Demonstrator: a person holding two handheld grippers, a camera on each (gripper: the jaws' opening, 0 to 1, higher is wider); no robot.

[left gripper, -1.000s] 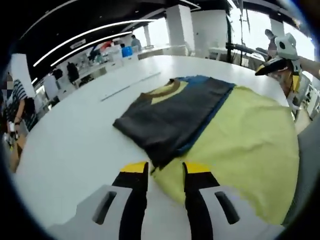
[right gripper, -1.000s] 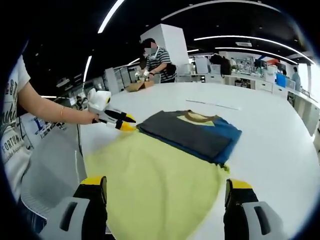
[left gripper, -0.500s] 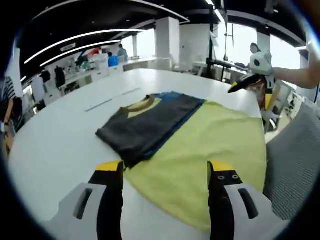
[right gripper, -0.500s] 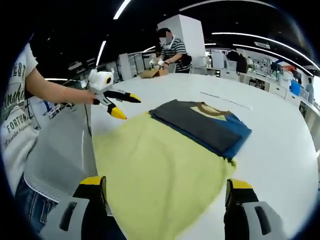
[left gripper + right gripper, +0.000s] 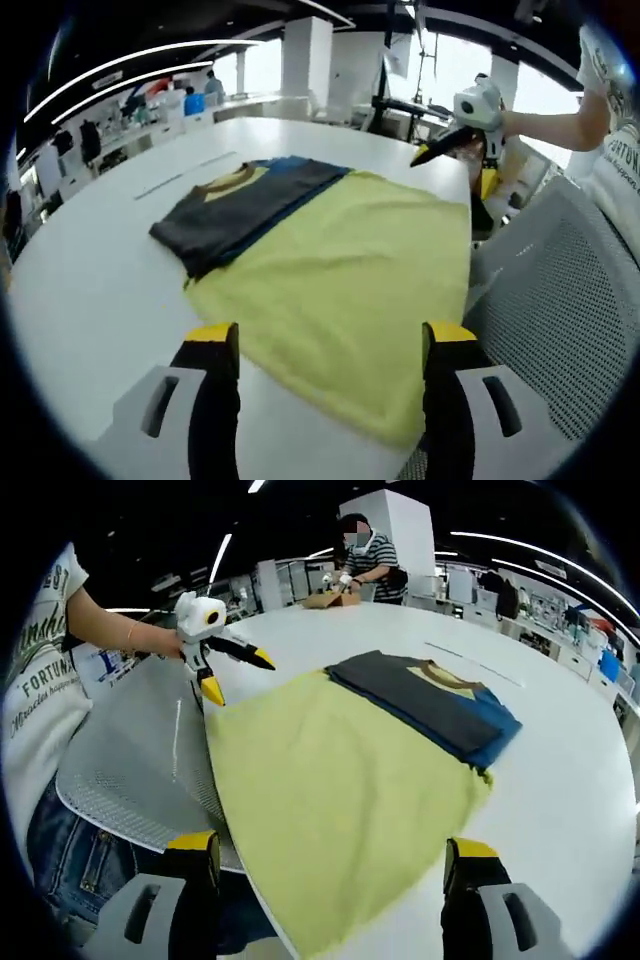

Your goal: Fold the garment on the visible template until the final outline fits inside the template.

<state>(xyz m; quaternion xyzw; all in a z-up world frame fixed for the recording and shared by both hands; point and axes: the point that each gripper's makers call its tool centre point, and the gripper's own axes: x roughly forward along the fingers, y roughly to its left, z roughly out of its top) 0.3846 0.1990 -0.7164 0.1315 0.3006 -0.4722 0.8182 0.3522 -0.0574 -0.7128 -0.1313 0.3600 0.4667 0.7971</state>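
**A:** Where does the shirt [image 5: 330,270] lie?

**B:** I see it flat on the white tabletop [image 5: 90,290]. The yellow body runs to the near edge, beside the grey mesh chair [image 5: 560,300]. The top part is doubled over into a dark grey and blue band with a tan collar, toward the middle of the tabletop. I cannot make out any template outline beneath it.

**A:** And the grippers?

**B:** My left gripper [image 5: 327,345] hangs above the near hem, jaws wide apart and holding nothing. My right gripper [image 5: 330,855] does likewise over the opposite end of that hem, jaws spread and empty. In each view the other gripper appears at the far side of the cloth, raised off it.

**A:** How will the cloth handle?

**B:** I judge it light, limp knit: it drapes, sags between two holds, and should slide easily on the smooth top. It is not fragile. The folded band may shift if the body is dragged.

**A:** Where would you take hold?

**B:** At the two hem corners by the near edge, one per gripper, pinching a single layer and lifting both together so the fold line stays straight.
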